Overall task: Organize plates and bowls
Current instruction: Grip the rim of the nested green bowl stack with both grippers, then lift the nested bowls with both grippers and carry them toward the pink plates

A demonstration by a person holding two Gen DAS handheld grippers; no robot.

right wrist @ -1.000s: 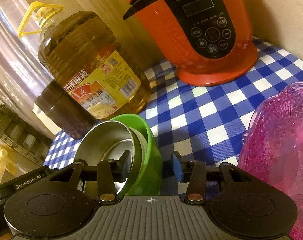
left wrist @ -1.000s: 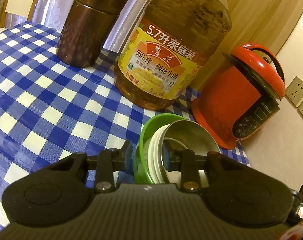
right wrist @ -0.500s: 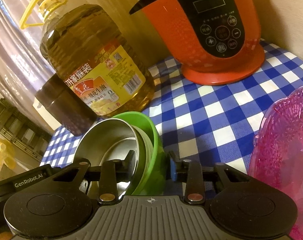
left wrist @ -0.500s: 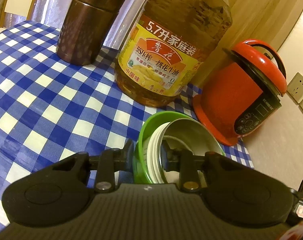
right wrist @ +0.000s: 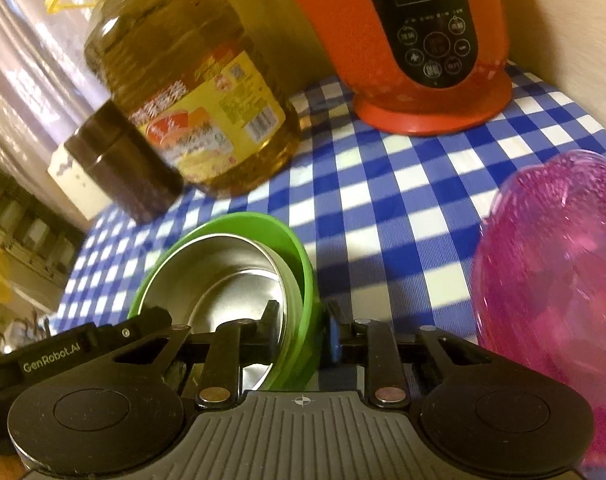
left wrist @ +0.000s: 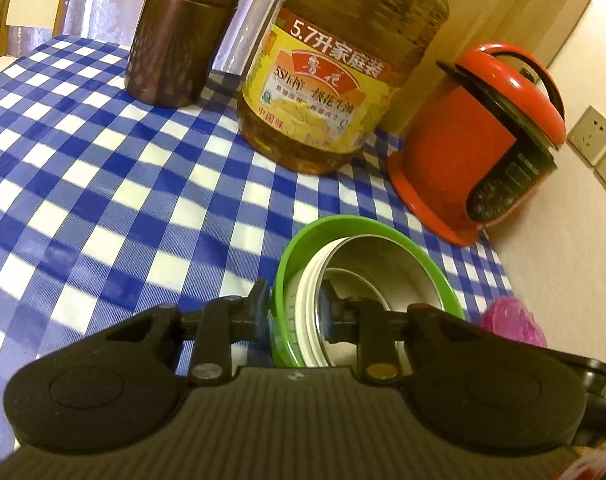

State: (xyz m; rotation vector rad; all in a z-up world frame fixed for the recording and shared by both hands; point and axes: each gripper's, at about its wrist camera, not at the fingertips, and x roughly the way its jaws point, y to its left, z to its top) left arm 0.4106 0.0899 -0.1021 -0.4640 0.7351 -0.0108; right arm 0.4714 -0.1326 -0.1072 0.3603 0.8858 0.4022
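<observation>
Right gripper (right wrist: pixel 299 330) closed onto green bowl (right wrist: pixel 299 248) rim.

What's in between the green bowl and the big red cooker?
Only bare checked tablecloth lies between the green bowl and the red cooker; the right wrist view shows it best.

Oil bottle (left wrist: pixel 335 80), cooker (left wrist: pixel 475 140) ahead; open tablecloth (left wrist: pixel 83 200) leftward.
</observation>
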